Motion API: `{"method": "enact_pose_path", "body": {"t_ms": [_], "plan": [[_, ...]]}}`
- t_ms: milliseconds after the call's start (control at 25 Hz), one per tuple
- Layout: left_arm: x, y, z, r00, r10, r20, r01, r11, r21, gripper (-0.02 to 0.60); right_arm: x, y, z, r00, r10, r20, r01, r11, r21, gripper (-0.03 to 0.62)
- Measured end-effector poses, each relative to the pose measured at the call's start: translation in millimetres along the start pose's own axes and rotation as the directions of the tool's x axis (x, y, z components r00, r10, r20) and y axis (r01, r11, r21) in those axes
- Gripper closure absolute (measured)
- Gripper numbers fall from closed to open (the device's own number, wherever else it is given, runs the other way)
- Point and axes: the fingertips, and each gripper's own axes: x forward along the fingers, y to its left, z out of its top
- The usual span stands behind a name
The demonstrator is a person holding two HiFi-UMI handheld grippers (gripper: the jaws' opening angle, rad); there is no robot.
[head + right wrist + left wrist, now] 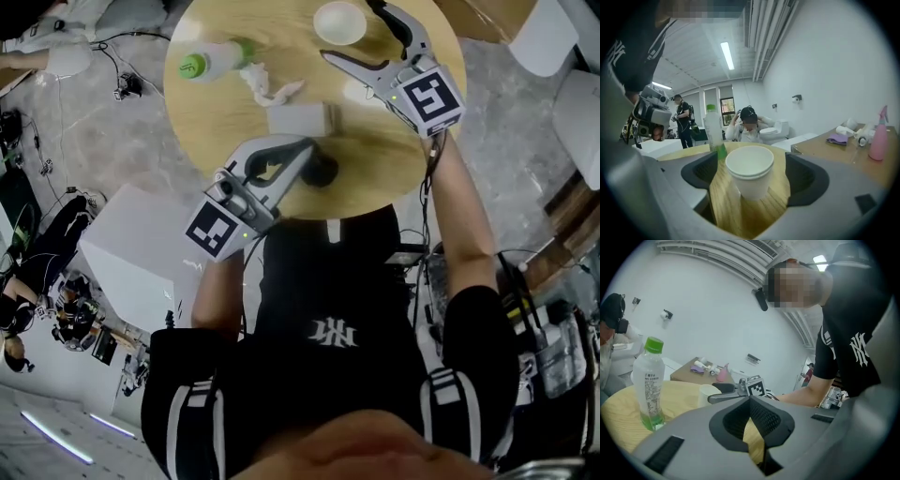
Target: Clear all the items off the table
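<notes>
Lower centre of the head view, the left gripper hangs over the round table's near edge, its jaws seemingly almost together and empty. Beyond are a white box, a crumpled tissue and a bottle. Top centre, the right gripper gapes wide around the paper cup, pads clear of it.
</notes>
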Motion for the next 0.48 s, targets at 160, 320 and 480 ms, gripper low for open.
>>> {"method": "enact_pose_path", "body": {"t_ms": [160,320,480], "plan": [[-0.1,7.0,-3.5,1.000,0.009,-0.004,-0.009,1.000,-0.019,0.569,13.9,3.2,-9.6,0.999,0.009,-0.047,-0.012,0.998,-0.060,0.190],[1.1,10.9,-4.2,1.000,0.013,-0.006,-0.014,1.000,-0.022,0.569,16.9,-0.5,-11.2,0.998,-0.001,-0.057,-0.002,0.998,-0.060,0.238],[4.5,11.9,-1.5,1.000,0.012,-0.008,-0.012,1.000,-0.028,0.569,10.4,-6.2,-1.2,1.000,-0.012,-0.027,0.011,0.998,-0.056,0.249]]}}
